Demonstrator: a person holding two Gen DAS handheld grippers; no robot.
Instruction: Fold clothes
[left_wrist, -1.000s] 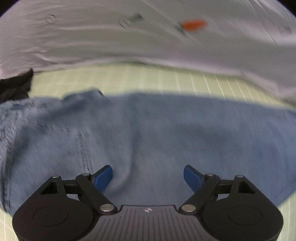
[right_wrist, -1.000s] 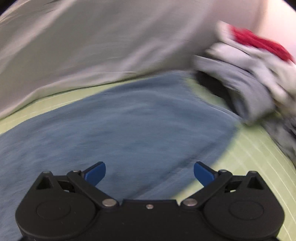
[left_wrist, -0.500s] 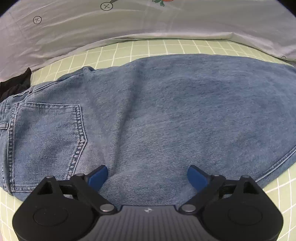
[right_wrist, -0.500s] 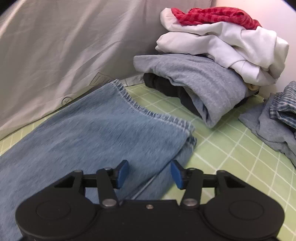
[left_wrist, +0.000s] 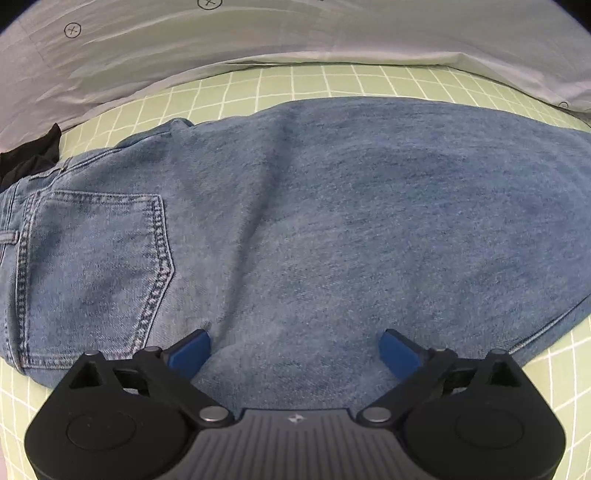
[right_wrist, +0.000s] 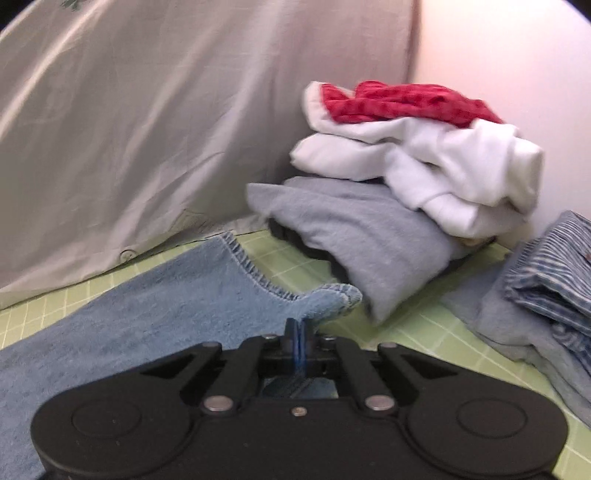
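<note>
The jeans (left_wrist: 314, 221) lie flat across a pale green mat (left_wrist: 280, 85) ruled with a white grid, their faded blue denim showing a fine diagonal weave and a few soft creases. Toward the waist end of the jeans sits a back pocket (left_wrist: 96, 273), five-sided and pointed at the bottom, outlined in double rows of light stitching. The left gripper (left_wrist: 295, 349) hovers low over the near edge of the jeans with its blue-tipped fingers spread wide and nothing between them. At the far leg end of the jeans, the right gripper (right_wrist: 297, 338) has its fingers pressed together on the denim just short of the hem (right_wrist: 258, 275), which is thick, ridged and frayed pale, with one corner lifted off the mat. Beyond the jeans hangs a wrinkled grey-white sheet (left_wrist: 221, 48) printed with small circled crosses; no writing can be read. Beside the hem stands a pile of folded clothes (right_wrist: 391, 184): fuzzy grey knit below, soft white fleece above, a crumpled red cloth (right_wrist: 402, 101) on top. Next to that pile lies a blue striped garment (right_wrist: 550, 273).
</note>
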